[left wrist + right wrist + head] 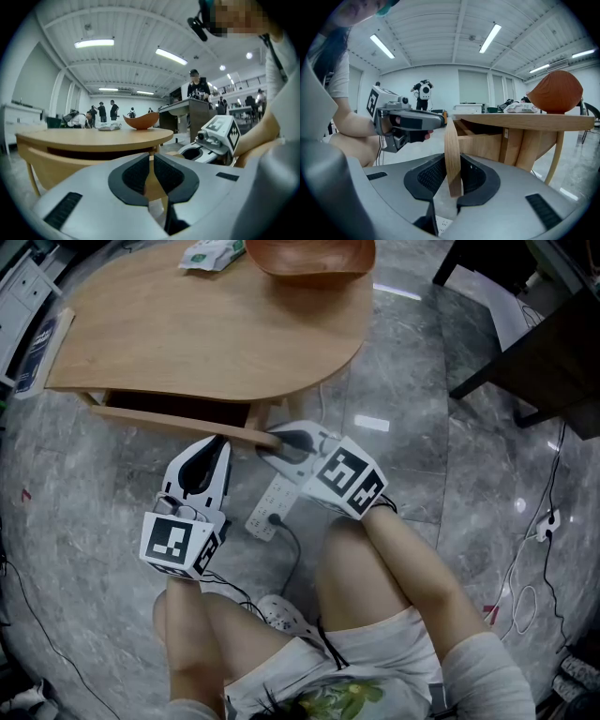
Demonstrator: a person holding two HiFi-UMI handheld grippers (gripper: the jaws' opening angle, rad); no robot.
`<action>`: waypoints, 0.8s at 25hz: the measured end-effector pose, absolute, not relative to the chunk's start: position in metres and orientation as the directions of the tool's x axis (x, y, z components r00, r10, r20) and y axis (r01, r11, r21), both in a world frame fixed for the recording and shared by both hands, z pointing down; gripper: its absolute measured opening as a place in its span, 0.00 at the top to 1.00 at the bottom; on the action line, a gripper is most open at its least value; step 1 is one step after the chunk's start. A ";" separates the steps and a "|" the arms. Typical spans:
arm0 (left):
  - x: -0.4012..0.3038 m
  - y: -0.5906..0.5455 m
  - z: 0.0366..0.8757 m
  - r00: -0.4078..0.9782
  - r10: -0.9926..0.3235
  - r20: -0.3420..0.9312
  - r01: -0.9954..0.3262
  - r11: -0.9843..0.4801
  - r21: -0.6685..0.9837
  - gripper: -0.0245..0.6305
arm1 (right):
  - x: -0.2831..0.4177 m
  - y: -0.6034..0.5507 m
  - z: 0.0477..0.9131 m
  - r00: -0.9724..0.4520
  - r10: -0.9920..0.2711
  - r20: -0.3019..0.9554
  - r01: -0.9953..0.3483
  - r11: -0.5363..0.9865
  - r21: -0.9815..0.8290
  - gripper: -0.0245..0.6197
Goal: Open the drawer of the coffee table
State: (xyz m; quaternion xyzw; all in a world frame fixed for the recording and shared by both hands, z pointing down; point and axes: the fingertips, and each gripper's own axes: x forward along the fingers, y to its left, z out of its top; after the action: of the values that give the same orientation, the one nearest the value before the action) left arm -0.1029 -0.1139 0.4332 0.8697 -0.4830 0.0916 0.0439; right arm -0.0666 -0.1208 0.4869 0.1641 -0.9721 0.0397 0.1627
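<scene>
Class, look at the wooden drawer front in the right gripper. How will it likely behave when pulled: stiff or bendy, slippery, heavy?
Probably stiff: the drawer front is a thin but solid-looking wood panel. Its smooth finish might slip, though the right gripper has textured pads on both faces.

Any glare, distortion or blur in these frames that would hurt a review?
Head view: glare patches on the glossy floor, edges bowed. Left gripper view: heavy fisheye, black corners, ceiling lamps bright. Right gripper view: same fisheye; drawer front sharp between the jaws.
</scene>
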 end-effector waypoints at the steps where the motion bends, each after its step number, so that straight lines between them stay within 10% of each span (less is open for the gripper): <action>1: -0.105 -0.113 0.432 0.506 -0.830 0.233 -0.841 -0.535 -0.078 0.93 | -0.066 -0.121 0.487 -0.892 -0.308 0.331 -0.334 0.942 -0.022 0.83; 3: -0.105 -0.111 0.434 0.492 -0.815 0.306 -0.803 -0.561 -0.203 0.70 | -0.065 -0.122 0.490 -0.886 -0.313 0.341 -0.339 0.940 -0.017 0.83; 20: -0.116 -0.134 0.461 0.308 -0.701 0.643 -0.446 -0.703 -0.554 0.62 | -0.065 -0.124 0.489 -0.874 -0.334 0.354 -0.361 0.933 -0.010 0.83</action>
State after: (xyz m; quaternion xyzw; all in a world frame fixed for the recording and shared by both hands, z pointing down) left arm -0.1161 -0.1335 0.4612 0.7969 -0.3598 0.4654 -0.1373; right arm -0.0651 -0.1244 0.4885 0.1796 -0.9672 0.0378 0.1758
